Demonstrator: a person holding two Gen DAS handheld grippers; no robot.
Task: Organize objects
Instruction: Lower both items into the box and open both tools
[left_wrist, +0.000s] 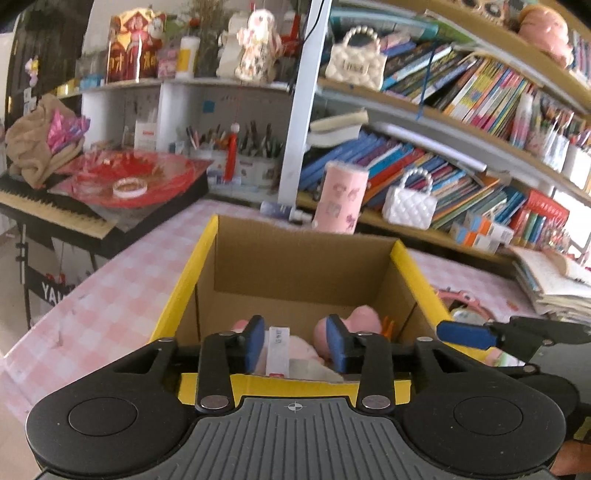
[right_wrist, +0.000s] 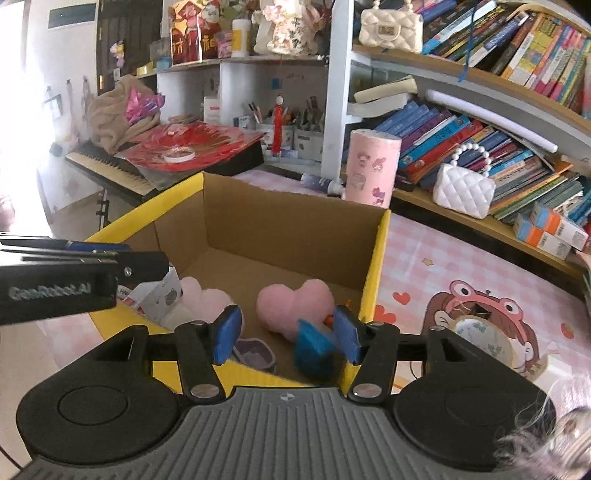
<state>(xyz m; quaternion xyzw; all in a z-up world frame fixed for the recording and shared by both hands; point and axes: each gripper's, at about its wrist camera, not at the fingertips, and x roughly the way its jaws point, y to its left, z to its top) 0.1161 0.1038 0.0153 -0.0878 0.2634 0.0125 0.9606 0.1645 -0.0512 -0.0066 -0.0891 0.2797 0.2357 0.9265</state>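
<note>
Blue-padded jaws of the right gripper (right_wrist: 286, 334) stand wide and empty above the near rim of a yellow-edged cardboard box (right_wrist: 291, 221). Inside lie a pink plush heart (right_wrist: 293, 304) at 12 o'clock and a blue piece (right_wrist: 314, 350) at 1 o'clock. At 9 o'clock, the left gripper (left_wrist: 295, 343) hangs open over a small white carton (left_wrist: 277, 350). Around the box spreads a pink checked tablecloth (left_wrist: 110, 295), with crowded bookshelves (right_wrist: 480, 122) beyond it.

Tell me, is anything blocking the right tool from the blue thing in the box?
Nothing visible does. The right tool is open above the cardboard box, and the blue object lies just below and between its pads, beside the pink plush heart.
</note>
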